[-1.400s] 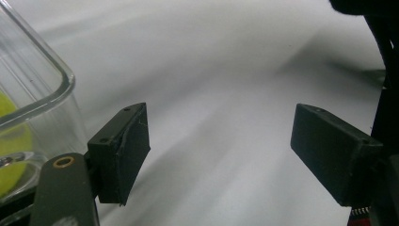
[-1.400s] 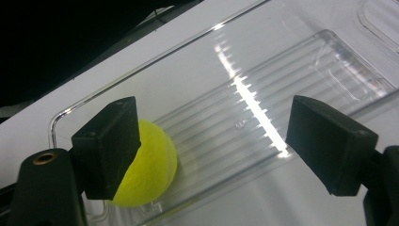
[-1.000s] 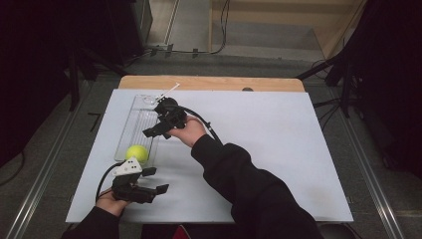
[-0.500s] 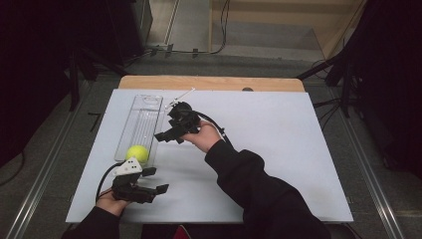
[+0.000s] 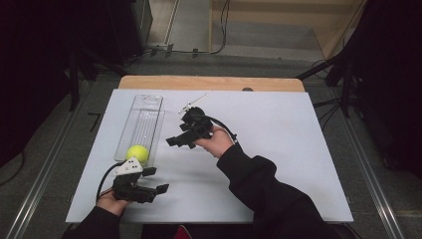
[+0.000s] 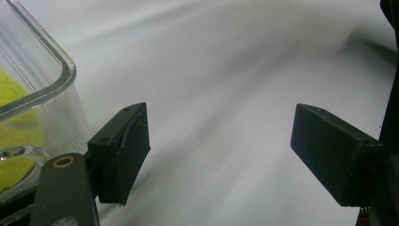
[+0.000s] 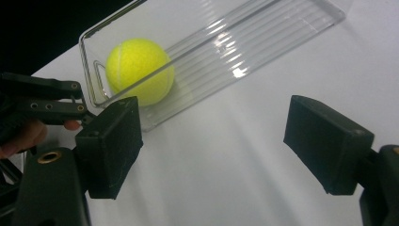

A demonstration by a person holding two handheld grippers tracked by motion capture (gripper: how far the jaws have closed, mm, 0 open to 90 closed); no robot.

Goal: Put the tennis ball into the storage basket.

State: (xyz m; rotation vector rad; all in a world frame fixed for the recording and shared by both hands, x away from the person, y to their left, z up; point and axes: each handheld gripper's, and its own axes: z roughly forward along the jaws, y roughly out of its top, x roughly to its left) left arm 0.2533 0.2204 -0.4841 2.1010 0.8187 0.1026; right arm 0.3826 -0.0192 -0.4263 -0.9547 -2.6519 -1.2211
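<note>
A yellow tennis ball point(image 5: 137, 153) lies at the near end of a long clear plastic tray point(image 5: 144, 117) on the left of the white table. In the right gripper view the ball point(image 7: 139, 70) rests inside the tray point(image 7: 263, 42), beyond the jaws. My right gripper point(image 5: 174, 141) hovers just right of the tray, open point(image 7: 211, 146) with nothing between its pads. My left gripper point(image 5: 160, 188) sits at the table's near left edge, just in front of the tray. It is open point(image 6: 219, 150) over bare table, with the tray's corner point(image 6: 47, 80) and the ball point(image 6: 14, 136) at its left.
The white table top point(image 5: 278, 149) stretches to the right, with a wooden strip point(image 5: 209, 82) along its far edge. A small thin white object point(image 5: 191, 103) lies just behind the right gripper. Dark floor, stands and cables surround the table.
My right gripper has moved to the right, away from over the tray, and a little nearer the person. The left gripper and the ball have stayed in place.
</note>
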